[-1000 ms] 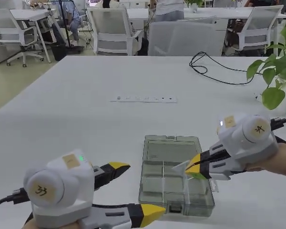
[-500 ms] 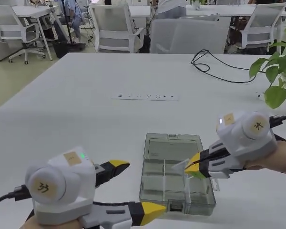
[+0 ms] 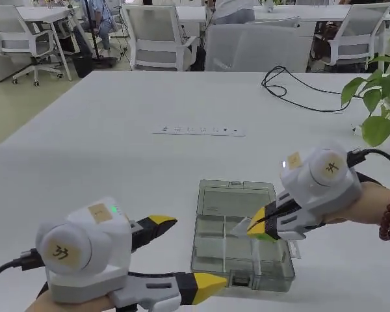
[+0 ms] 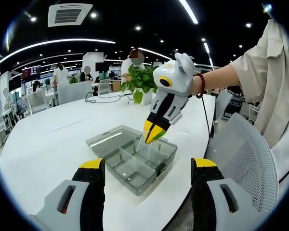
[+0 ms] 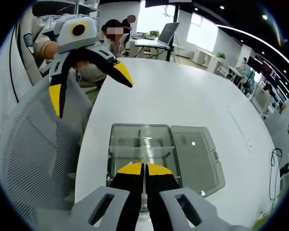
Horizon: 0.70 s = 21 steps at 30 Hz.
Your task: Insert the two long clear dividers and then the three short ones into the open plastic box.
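The open clear plastic box [image 3: 214, 260] lies on the white table, its lid [image 3: 237, 198] folded flat behind it. Clear dividers stand inside the box [image 5: 127, 144], splitting it into compartments. My right gripper [image 3: 252, 229] hangs over the box's right half, shut on a thin clear divider [image 3: 240, 227] that pokes out past its yellow tips. The same gripper [image 5: 144, 168] points down at the box's middle, and its tips [image 4: 153, 134] hover just above the box [image 4: 132, 159]. My left gripper [image 3: 185, 255] is open and holds nothing, left of the box and apart from it. Its jaws [image 4: 148, 166] frame the box.
A white power strip [image 3: 198, 130] lies farther back on the table [image 3: 117, 149]. A black cable [image 3: 292, 91] and a green plant [image 3: 377, 97] are at the back right. Office chairs [image 3: 159, 36] stand behind the table. The left gripper [image 5: 86, 53] shows beyond the box.
My right gripper has shifted a little to the left over the box with the divider still in it. The left gripper has hardly moved.
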Each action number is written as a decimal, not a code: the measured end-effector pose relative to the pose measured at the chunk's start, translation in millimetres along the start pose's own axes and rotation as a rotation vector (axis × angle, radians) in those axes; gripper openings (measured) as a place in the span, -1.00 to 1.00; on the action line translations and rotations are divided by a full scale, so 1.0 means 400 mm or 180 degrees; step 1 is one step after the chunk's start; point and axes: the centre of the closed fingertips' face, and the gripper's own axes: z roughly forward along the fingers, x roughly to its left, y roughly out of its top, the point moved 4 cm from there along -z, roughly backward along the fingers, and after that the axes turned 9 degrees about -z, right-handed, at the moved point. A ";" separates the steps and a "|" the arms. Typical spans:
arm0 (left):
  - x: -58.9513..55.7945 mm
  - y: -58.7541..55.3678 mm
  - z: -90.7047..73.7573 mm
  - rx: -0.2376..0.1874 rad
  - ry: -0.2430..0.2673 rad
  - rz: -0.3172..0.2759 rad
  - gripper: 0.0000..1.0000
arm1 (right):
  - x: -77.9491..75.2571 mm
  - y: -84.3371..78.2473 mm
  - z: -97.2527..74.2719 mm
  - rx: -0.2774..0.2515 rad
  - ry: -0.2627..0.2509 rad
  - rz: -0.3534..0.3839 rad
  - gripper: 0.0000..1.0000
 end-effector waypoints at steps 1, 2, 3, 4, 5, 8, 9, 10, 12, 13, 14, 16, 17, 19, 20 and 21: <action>0.000 -0.001 0.000 0.0005 0.0004 -0.0001 0.46 | 0.000 0.001 0.002 0.0000 0.0012 -0.0009 -0.96; 0.001 -0.002 0.000 0.0006 0.0012 -0.0010 0.47 | 0.001 0.002 0.004 0.0005 0.0026 -0.0036 -0.96; 0.002 -0.002 0.001 0.0002 0.0019 -0.0009 0.48 | 0.001 0.002 0.005 0.0014 0.0031 -0.0043 -0.96; 0.005 -0.004 0.001 -0.0002 0.0038 -0.0006 0.50 | 0.000 0.002 0.006 0.0008 0.0035 -0.0031 -0.96; 0.006 -0.005 0.001 0.0000 0.0050 -0.0007 0.51 | 0.000 0.002 0.007 0.0009 0.0037 -0.0030 -0.96; 0.009 -0.008 0.002 0.0007 0.0073 -0.0033 0.51 | 0.001 0.003 0.009 -0.0001 0.0053 -0.0057 -0.96; 0.009 -0.008 0.002 0.0003 0.0076 -0.0035 0.51 | 0.002 0.004 0.010 -0.0007 0.0060 -0.0073 -0.96; 0.009 -0.008 0.002 -0.0002 0.0075 -0.0031 0.51 | 0.003 0.004 0.011 -0.0009 0.0064 -0.0093 -0.96; 0.010 -0.008 0.003 0.0003 0.0080 -0.0027 0.51 | 0.006 0.006 0.017 0.0006 0.0069 -0.0137 -0.96; 0.009 -0.007 0.004 -0.0002 0.0081 -0.0021 0.51 | 0.006 0.008 0.020 0.0014 0.0074 -0.0163 -0.96; 0.009 -0.006 0.004 -0.0003 0.0080 -0.0020 0.51 | 0.006 0.008 0.022 0.0009 0.0080 -0.0171 -0.96; 0.009 -0.006 0.004 -0.0013 0.0075 -0.0025 0.52 | 0.003 0.008 0.027 0.0022 0.0089 -0.0174 -0.96; 0.009 -0.005 0.004 -0.0015 0.0076 -0.0024 0.52 | 0.003 0.008 0.028 0.0026 0.0092 -0.0170 -0.96; 0.009 -0.006 0.003 -0.0014 0.0079 -0.0020 0.51 | 0.004 0.008 0.031 0.0041 0.0096 -0.0174 -0.96; 0.010 -0.006 0.002 -0.0012 0.0080 -0.0019 0.51 | 0.003 0.007 0.032 0.0052 0.0100 -0.0175 -0.96; 0.010 -0.005 0.002 -0.0016 0.0083 -0.0018 0.52 | 0.002 0.007 0.033 0.0056 0.0107 -0.0163 -0.96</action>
